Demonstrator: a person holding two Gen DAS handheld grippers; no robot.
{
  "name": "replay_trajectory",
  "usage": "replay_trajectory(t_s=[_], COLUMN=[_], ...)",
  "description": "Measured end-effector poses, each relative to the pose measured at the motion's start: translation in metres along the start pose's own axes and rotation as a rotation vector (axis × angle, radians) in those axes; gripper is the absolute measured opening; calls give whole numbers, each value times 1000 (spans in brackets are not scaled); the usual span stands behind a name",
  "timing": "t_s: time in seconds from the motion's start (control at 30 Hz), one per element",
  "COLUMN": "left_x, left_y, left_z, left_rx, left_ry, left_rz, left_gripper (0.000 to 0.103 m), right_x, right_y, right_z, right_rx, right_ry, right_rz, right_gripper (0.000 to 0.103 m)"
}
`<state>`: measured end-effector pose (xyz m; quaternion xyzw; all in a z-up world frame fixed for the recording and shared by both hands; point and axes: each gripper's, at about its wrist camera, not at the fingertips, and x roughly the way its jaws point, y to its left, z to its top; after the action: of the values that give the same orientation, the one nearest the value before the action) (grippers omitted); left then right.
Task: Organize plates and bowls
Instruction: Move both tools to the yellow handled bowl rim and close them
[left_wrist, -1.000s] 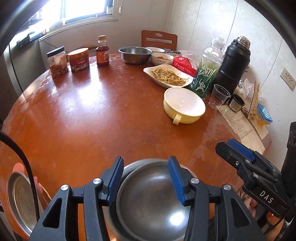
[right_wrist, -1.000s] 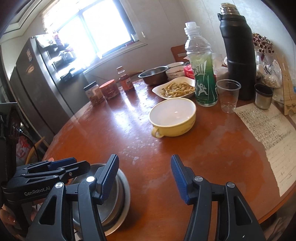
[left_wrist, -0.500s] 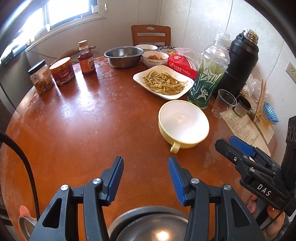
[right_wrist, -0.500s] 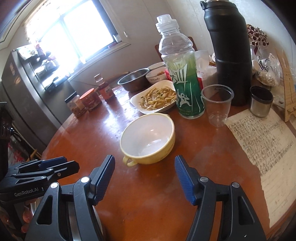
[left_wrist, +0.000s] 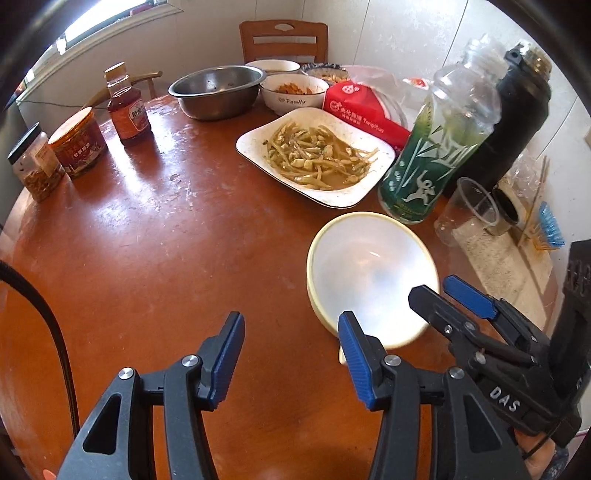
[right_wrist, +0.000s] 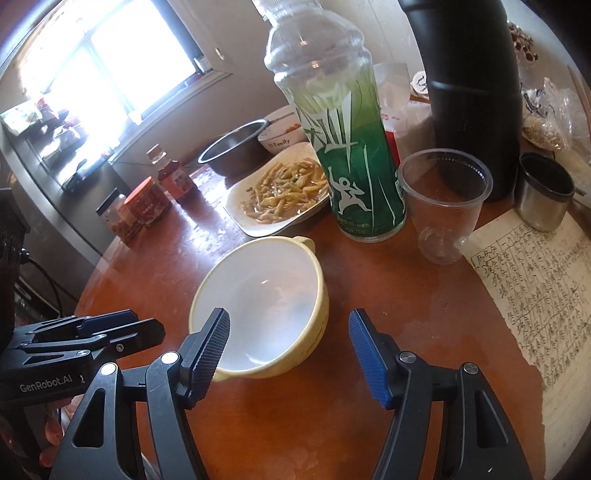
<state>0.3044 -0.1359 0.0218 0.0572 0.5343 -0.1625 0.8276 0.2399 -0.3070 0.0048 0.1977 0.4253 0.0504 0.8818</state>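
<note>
**A:** Where do we stand with the yellow bowl (right_wrist: 264, 301)?

**B:** It sits upright and empty on the tabletop (left_wrist: 147, 240), toward the right-hand edge, with the green bottle (right_wrist: 343, 147) and the clear cup (right_wrist: 441, 206) just beyond it. We judge it the next piece to gather, since nothing lies in it, while the white plate (left_wrist: 317, 155) farther in carries food. The steel bowl (left_wrist: 216, 90) and the small bowl (left_wrist: 293, 90) stand near the far edge by the chair.

**A:** And our right tool (right_wrist: 290, 338)?

**B:** Its jaws are spread, nothing pinched. Seen from its own camera, the left finger stands in front of the bowl's near rim and the right finger is outside the wall, so the near wall seems to lie roughly between them. We cannot tell whether either pad touches; the gap looks wide enough to close on the rim.

**A:** The left tool (left_wrist: 291, 350)?

**B:** Its jaws are easing apart, with bare tabletop between them. Its right finger overlaps the bowl's near side in the view, where a small handle peeks out; contact we cannot tell.

**A:** Anything to mind?

**B:** The bottle and cup stand close behind, so we would lift rather than push.
</note>
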Motion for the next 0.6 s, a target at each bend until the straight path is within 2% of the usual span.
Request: replay_trajectory(t_s=[0.1,0.17,0.33,0.47,0.57,0.6], left_x=[14,22,36,48,58,61], left_y=[-1,-2,-2,-2,-2,-2], left_z=[5,7,10,12,9,8], left_rx=[0,-6,-8,-21,-39,-42], left_ry=[31,50,79,104,145,158], left_rz=[7,-10,-3,-15,-55,-70], left_gripper=[53,53,54,54,53,48], right_x=[6,8,11,15,16,15], right_y=[0,0,-2,0,7,6], right_z=[-2,-3,-7,-8,-8,-8], right_rx=[-15,-29,-41,-49,-70,-67], right_ry=[8,15,26,41,29,28], right_rz=[-14,-25,-50,-24,-32,-20], right_gripper=[67,61,58,43,38,38])
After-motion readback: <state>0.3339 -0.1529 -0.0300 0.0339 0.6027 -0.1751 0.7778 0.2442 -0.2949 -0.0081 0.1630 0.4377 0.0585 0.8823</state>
